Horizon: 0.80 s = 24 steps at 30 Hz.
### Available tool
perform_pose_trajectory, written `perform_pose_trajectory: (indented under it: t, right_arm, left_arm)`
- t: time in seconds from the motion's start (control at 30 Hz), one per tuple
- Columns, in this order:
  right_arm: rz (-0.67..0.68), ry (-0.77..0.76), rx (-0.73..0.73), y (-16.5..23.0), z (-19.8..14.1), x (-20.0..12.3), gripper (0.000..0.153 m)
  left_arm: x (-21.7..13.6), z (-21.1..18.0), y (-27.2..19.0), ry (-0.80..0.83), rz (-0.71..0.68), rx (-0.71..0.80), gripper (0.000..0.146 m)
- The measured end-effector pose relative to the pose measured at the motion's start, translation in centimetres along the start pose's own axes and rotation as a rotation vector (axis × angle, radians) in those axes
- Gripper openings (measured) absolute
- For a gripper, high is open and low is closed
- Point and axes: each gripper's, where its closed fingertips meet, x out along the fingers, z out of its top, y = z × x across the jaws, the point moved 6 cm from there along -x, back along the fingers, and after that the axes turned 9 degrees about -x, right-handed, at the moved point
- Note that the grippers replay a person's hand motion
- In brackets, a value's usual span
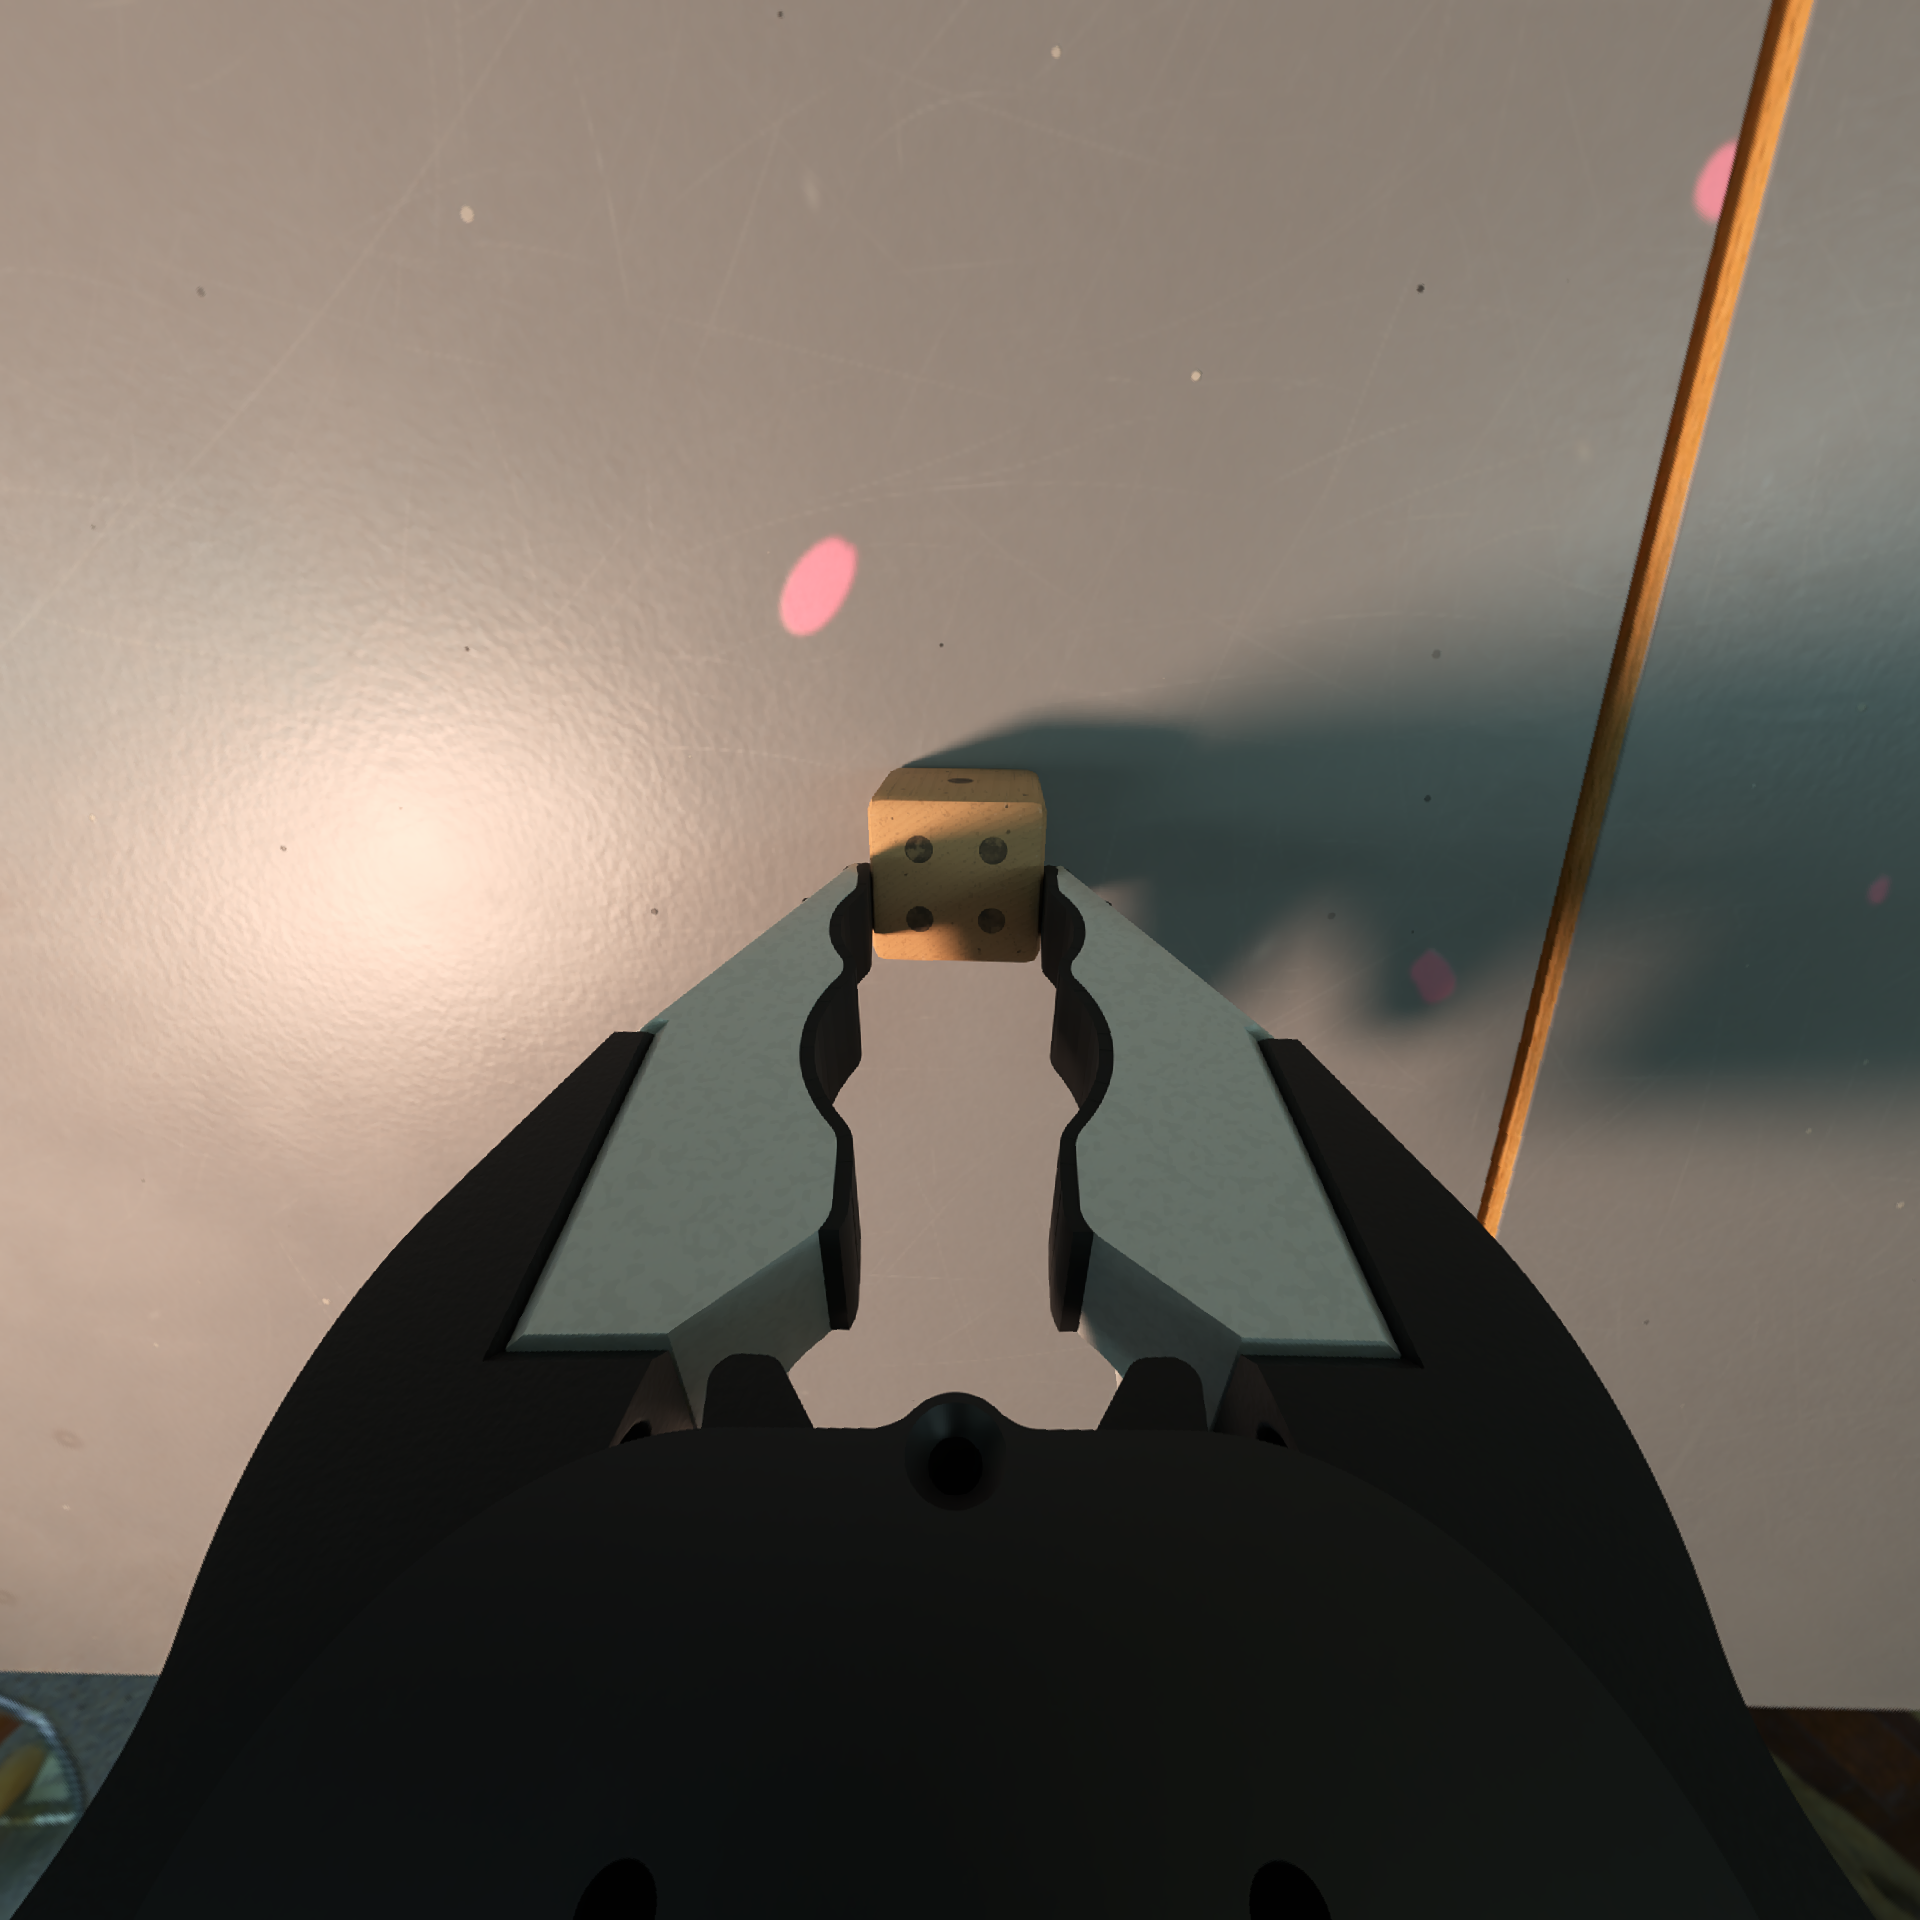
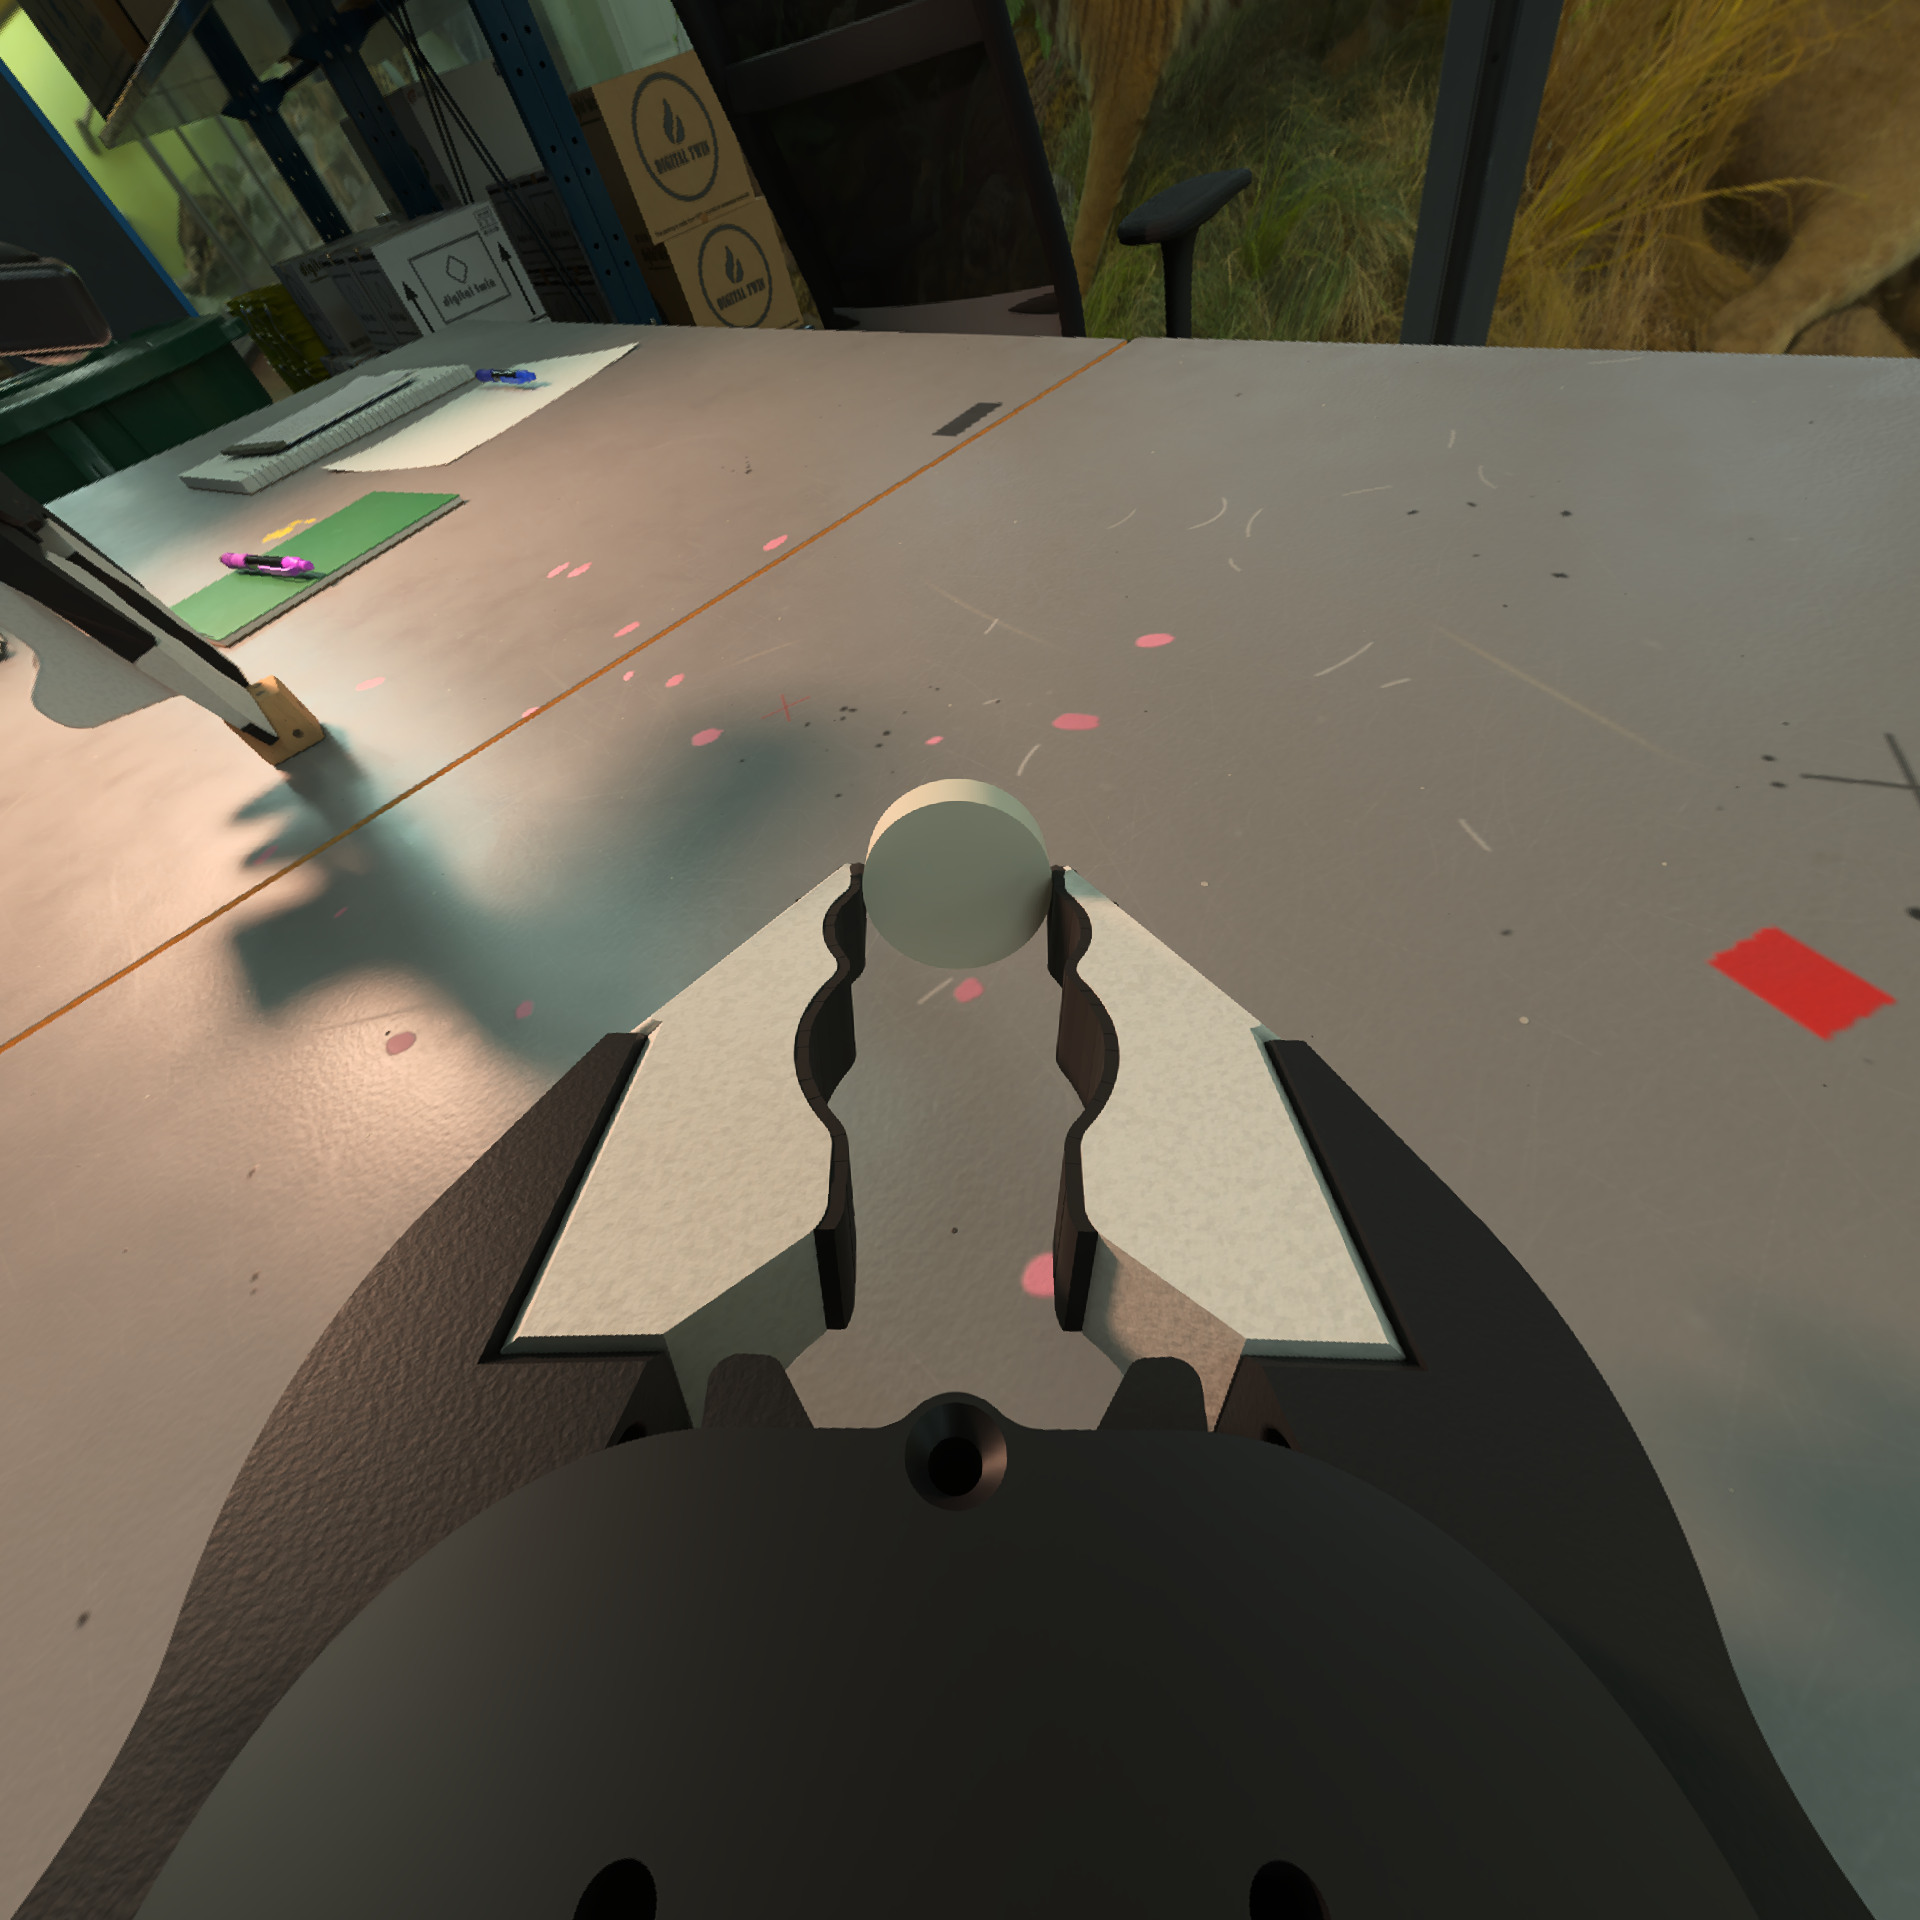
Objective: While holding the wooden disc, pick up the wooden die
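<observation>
The wooden die (image 1: 956,868) is a small light cube with dark pips. My left gripper (image 1: 956,914) is shut on it at the fingertips, and the die sits on or just above the grey table. In the right wrist view the same die (image 2: 283,722) shows at the far left, at the tips of the left gripper's fingers (image 2: 156,649). My right gripper (image 2: 956,914) is shut on the pale wooden disc (image 2: 956,873), gripped by its rim at the fingertips and held above the table, its flat face towards the camera.
An orange seam (image 1: 1631,665) crosses the grey table (image 2: 1351,623). A green mat (image 2: 312,566) with a purple marker (image 2: 265,562), a keyboard (image 2: 322,426) and white paper (image 2: 488,416) lie at the far left. Red tape (image 2: 1803,982) marks the right. A chair (image 2: 914,166) and boxes (image 2: 686,177) stand behind.
</observation>
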Motion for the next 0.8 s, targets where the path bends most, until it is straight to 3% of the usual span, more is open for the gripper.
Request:
perform_pose_trajectory:
  t: [0.37,0.6,0.8]
  right_arm:
    - [0.002,0.005,0.007,-0.2,-0.2,-0.2,0.035]
    - [0.005,0.010,0.019,-0.5,-0.4,0.0,0.035]
    - [0.022,-0.010,0.022,-0.5,-0.3,-0.2,0.035]
  left_arm:
    - [-1.5,-0.4,1.0,0.010,-0.026,0.062,0.032]
    - [-6.8,0.0,1.0,-0.207,-0.167,0.081,0.032]
    - [-12.8,0.8,-2.5,-0.487,-0.457,0.190,0.032]
